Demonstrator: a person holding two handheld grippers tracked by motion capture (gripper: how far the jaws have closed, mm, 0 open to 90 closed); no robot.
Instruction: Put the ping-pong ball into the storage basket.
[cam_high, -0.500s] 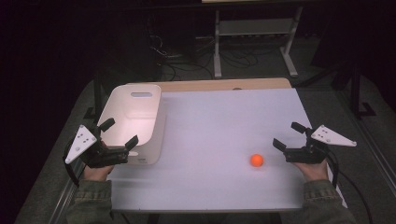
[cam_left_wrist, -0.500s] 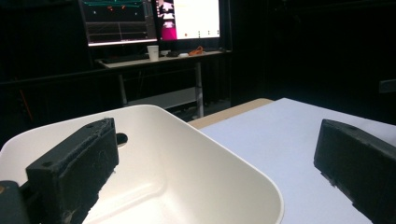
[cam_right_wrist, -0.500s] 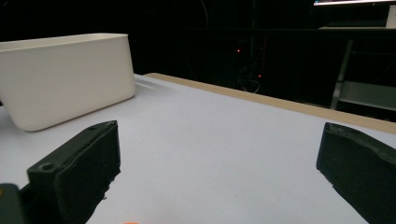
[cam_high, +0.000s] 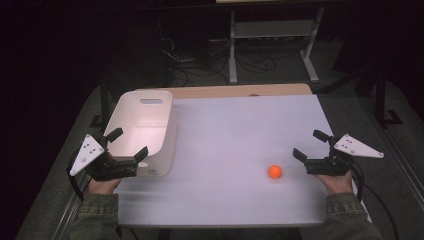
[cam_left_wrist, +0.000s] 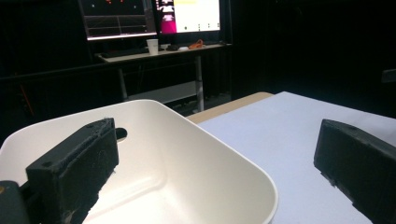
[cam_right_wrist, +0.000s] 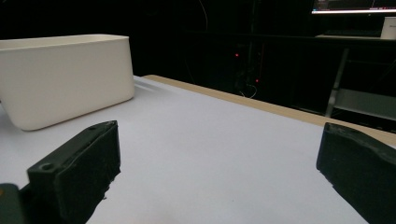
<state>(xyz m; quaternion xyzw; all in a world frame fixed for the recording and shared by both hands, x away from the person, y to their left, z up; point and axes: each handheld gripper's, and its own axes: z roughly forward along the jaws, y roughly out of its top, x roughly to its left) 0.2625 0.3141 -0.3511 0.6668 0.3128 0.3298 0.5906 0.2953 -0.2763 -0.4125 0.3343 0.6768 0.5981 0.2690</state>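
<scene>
An orange ball (cam_high: 274, 171) lies on the white table top (cam_high: 240, 135) toward the front right. A white bin (cam_high: 145, 131) stands at the left, empty as far as I see into it (cam_left_wrist: 154, 154). My left gripper (cam_high: 129, 145) hovers open over the bin's near end, one jaw above the inside and the other over its rim. My right gripper (cam_high: 310, 144) is open just right of the ball, nothing between its jaws. The bin's outer wall (cam_right_wrist: 65, 77) stands far off in the right gripper view.
A wooden strip (cam_high: 235, 91) edges the table's far side. Beyond it stand a metal rack (cam_high: 272, 37) and cables on the dark floor. A desk with monitors (cam_left_wrist: 154, 18) and a cup (cam_left_wrist: 152, 46) sits far behind the bin.
</scene>
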